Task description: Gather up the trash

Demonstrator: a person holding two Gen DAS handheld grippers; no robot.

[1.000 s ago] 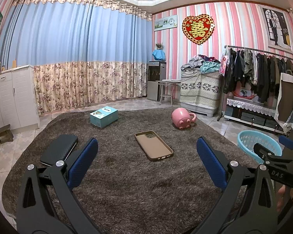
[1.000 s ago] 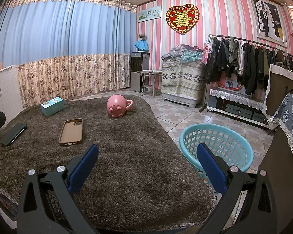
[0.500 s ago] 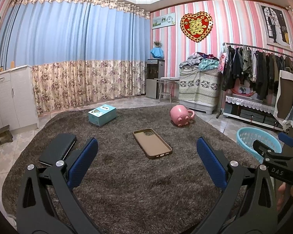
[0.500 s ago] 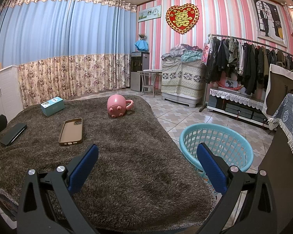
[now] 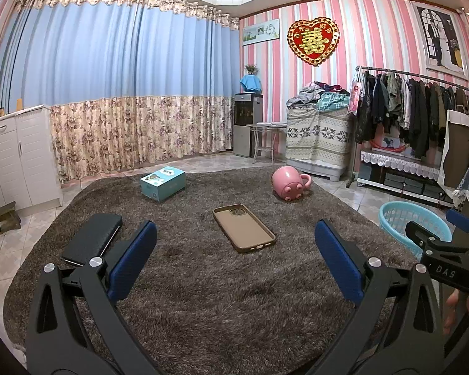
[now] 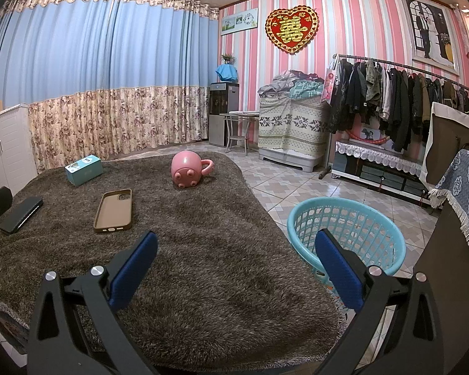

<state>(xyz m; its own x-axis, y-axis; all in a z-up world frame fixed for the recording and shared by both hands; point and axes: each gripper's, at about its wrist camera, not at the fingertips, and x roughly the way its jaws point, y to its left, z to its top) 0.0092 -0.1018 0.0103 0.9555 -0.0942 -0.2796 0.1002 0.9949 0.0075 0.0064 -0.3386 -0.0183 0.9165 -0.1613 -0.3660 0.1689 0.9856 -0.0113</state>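
Nearest the left wrist lens, left gripper (image 5: pixel 234 262) with its blue-padded tongs wide apart, nothing between them, hovering over a shaggy grey-brown rug (image 5: pixel 209 300). At 3 o'clock in that view, the other tool's black body with white letters "DAS" readable, a bit of a hand (image 5: pixel 453 307) under it. Right gripper (image 6: pixel 234 262) in its own view likewise spread wide and empty, over the near edge of the rug. Just past its right pad at 3 o'clock, a light-blue plastic basket (image 6: pixel 387 228) on the tiled floor beside the rug; nothing visible inside it. Next out on the rug, at 10 o'clock in the left view, a black flat case (image 5: pixel 92 239) lying just beside the left pad. At 12 o'clock, a tan phone case (image 5: pixel 244 228) lying open side up. Farther, at 11 o'clock, a teal box (image 5: pixel 163 183) with a cartoon print and small writing too small to read; at 1 o'clock, a pink mug (image 5: pixel 289 182) on its side, feet toward the lens. All four items well apart. Far wall, 1 o'clock high: red heart plaque (image 5: pixel 314 41) with a gold "囍" character; a clothes rack (image 5: pixel 422 106) at 2 o'clock; blue curtains (image 5: pixel 115 56) across 10 to 12.
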